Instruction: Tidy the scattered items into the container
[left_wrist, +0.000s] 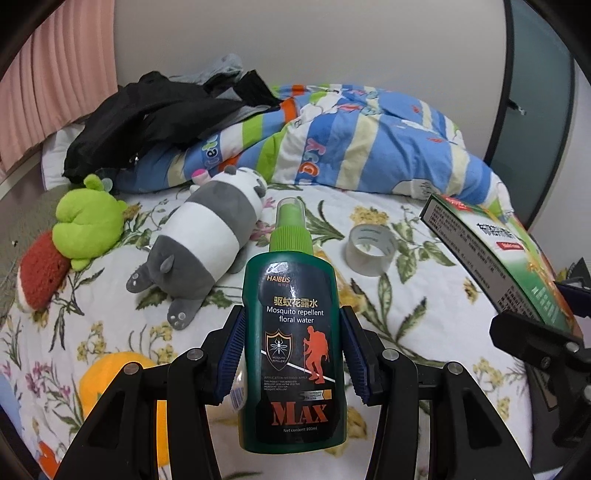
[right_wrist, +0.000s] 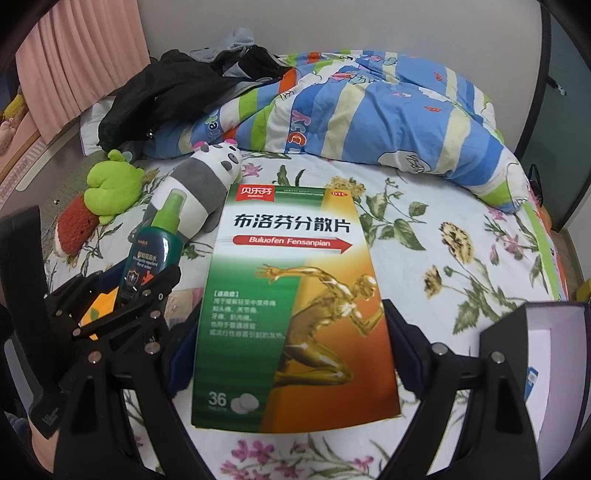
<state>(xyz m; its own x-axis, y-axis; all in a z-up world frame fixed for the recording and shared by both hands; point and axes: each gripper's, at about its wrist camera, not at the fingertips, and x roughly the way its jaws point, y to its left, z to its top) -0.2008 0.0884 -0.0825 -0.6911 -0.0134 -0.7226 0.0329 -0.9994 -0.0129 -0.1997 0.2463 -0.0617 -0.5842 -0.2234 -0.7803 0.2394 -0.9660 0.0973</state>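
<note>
My left gripper (left_wrist: 293, 354) is shut on a dark green mosquito-repellent spray bottle (left_wrist: 293, 332), whose blue pads (left_wrist: 232, 354) press both its sides; the bottle hangs upright above the floral bedsheet (left_wrist: 424, 295). My right gripper (right_wrist: 291, 350) is shut on a green-and-orange medicine box (right_wrist: 295, 314), held flat side up over the bed. The right wrist view also shows the bottle (right_wrist: 155, 251) at the left. The box (left_wrist: 498, 258) shows at the right edge of the left wrist view. A dark open-topped container (right_wrist: 546, 332) with a pale inside stands at the lower right.
On the bed lie a roll of clear tape (left_wrist: 371, 249), a panda plush (left_wrist: 207, 240), a green frog plush (left_wrist: 88, 221), a red plush (left_wrist: 40, 277) and an orange plush (left_wrist: 122, 387). A striped quilt (left_wrist: 369, 147) and black clothes (left_wrist: 147, 122) are piled at the back.
</note>
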